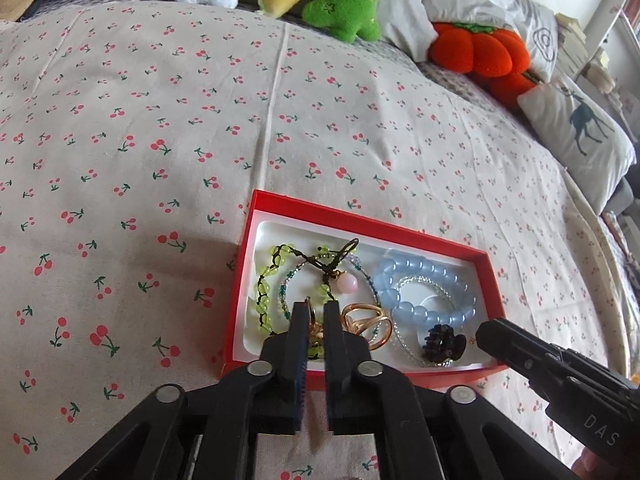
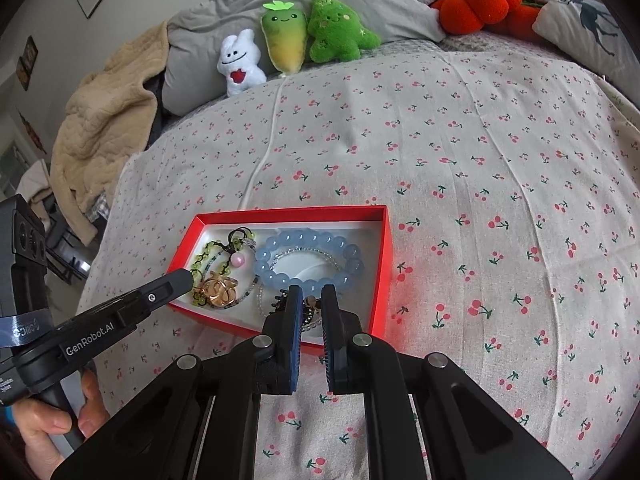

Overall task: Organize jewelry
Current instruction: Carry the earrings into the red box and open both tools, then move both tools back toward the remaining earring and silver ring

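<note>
- Your left tongs sit over the near left of the red box, narrowly parted, a gold piece between the pads; whether they pinch it, I cannot tell.
- Your right tongs hover at the box's near edge, slightly apart, straddling the dark hair claw and a clear bead strand, grip unclear.
- Inside the box: blue bead bracelet, green bead bracelet, pink bead, gold ring, all heaped together.
- The cherry-print bed shows no stray jewelry, so gathering looks done; untangling remains, I'd say.
</note>
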`<action>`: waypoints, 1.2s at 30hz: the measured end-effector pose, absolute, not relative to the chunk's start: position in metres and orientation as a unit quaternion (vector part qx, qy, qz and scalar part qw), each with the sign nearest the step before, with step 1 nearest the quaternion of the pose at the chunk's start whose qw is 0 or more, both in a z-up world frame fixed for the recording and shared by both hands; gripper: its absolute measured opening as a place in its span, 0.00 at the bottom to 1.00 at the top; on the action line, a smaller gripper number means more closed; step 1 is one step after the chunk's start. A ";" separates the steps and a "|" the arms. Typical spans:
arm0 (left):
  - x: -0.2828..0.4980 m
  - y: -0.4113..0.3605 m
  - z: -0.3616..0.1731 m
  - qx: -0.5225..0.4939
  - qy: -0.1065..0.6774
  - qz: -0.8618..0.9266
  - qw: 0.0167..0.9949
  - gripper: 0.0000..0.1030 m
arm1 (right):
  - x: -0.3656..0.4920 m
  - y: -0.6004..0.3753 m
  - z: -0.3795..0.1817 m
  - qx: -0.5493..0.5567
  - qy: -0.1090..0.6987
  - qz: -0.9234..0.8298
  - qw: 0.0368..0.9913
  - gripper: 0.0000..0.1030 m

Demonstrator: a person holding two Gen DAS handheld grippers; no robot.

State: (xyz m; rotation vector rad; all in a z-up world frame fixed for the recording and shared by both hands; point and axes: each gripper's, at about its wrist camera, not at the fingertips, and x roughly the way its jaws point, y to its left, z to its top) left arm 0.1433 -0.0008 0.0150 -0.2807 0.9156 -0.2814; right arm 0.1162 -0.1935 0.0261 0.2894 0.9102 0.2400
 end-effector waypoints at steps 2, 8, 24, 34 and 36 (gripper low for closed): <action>0.141 0.001 0.018 -0.140 0.435 -0.131 0.880 0.32 | 0.117 -0.195 0.026 0.152 0.440 0.125 0.876 0.11; 0.132 0.006 0.026 -0.136 0.432 -0.125 0.883 0.44 | 0.114 -0.200 0.029 0.156 0.445 0.122 0.873 0.25; 0.089 0.020 0.023 -0.064 0.455 -0.087 0.884 0.80 | 0.074 -0.201 0.037 0.108 0.458 0.118 0.875 0.56; 0.061 0.027 0.015 -0.036 0.477 -0.085 0.874 0.88 | 0.051 -0.209 0.034 0.089 0.473 0.093 0.872 0.72; 0.056 0.028 0.012 -0.030 0.481 -0.084 0.872 0.89 | 0.047 -0.210 0.032 0.083 0.477 0.086 0.871 0.73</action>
